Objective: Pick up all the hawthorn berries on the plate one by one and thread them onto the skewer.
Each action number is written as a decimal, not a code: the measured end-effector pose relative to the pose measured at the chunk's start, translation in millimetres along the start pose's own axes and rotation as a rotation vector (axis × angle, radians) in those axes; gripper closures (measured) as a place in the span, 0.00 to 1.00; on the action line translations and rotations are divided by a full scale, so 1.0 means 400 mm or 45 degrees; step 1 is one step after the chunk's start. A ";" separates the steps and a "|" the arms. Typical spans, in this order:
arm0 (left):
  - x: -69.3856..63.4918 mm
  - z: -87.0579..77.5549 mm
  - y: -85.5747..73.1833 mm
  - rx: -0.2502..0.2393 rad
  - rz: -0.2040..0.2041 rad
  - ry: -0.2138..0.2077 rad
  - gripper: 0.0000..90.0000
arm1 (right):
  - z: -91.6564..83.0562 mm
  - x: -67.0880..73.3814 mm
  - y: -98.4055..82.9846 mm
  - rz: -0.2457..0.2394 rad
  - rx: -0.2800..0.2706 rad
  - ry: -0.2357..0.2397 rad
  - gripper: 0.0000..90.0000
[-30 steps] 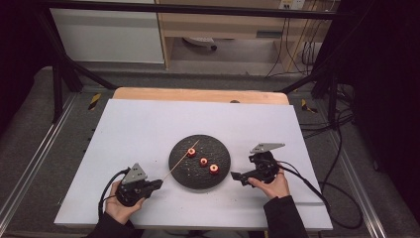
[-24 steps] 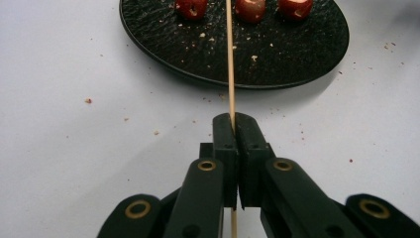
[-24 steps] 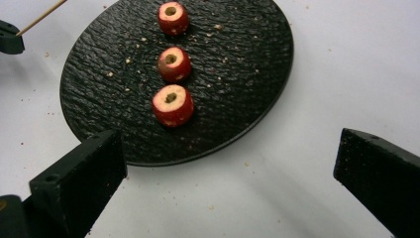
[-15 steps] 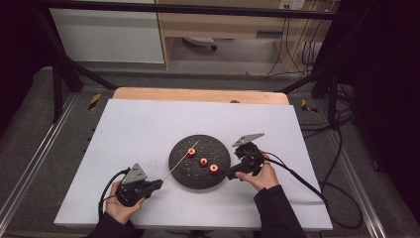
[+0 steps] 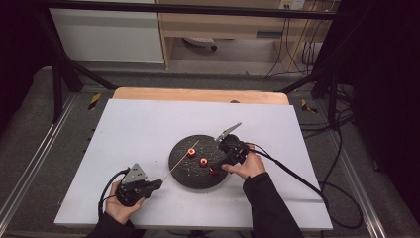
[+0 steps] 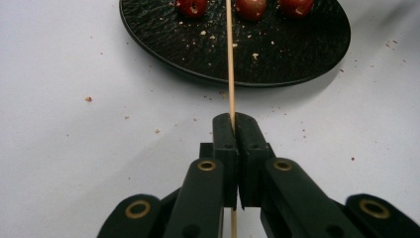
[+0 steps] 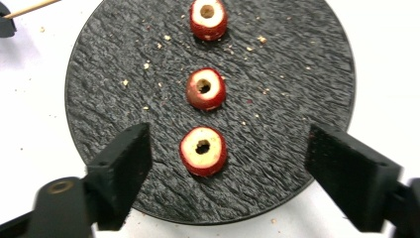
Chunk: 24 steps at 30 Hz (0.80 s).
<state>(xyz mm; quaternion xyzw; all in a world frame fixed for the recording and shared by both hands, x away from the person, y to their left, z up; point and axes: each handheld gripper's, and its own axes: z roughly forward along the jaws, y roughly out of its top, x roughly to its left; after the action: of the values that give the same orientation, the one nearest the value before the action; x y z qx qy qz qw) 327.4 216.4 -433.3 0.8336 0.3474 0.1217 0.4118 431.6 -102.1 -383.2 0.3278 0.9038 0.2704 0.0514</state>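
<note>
My right gripper (image 7: 225, 173) has swung in over the black plate (image 7: 297, 74), jaws narrowing around the nearest cored red fruit (image 7: 203, 151) but not touching; left gripper (image 6: 234, 130) stays clamped on the skewer (image 6: 230, 59), ready for threading.

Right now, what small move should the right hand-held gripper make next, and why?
Probably lower a little and close on the nearest fruit piece. The right hand-held gripper has just been closing, yet its jaws stand apart on both sides of that piece on the plate, not touching it. The left hand-held gripper holds the skewer ready.
</note>
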 end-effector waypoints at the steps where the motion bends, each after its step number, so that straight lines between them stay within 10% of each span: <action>1: 0.000 0.000 0.000 0.001 0.001 0.000 0.98 | 0.003 -0.001 0.006 0.004 0.020 0.011 0.25; 24: 0.000 0.002 0.000 0.009 0.005 0.001 0.98 | 0.082 -0.004 0.051 -0.020 0.313 0.135 0.63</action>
<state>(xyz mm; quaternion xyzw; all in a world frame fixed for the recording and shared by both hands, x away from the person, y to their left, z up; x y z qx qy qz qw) 327.8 215.8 -434.0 0.8356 0.3465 0.1217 0.4085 453.2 -75.3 -400.4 0.3097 0.9341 0.1742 -0.0347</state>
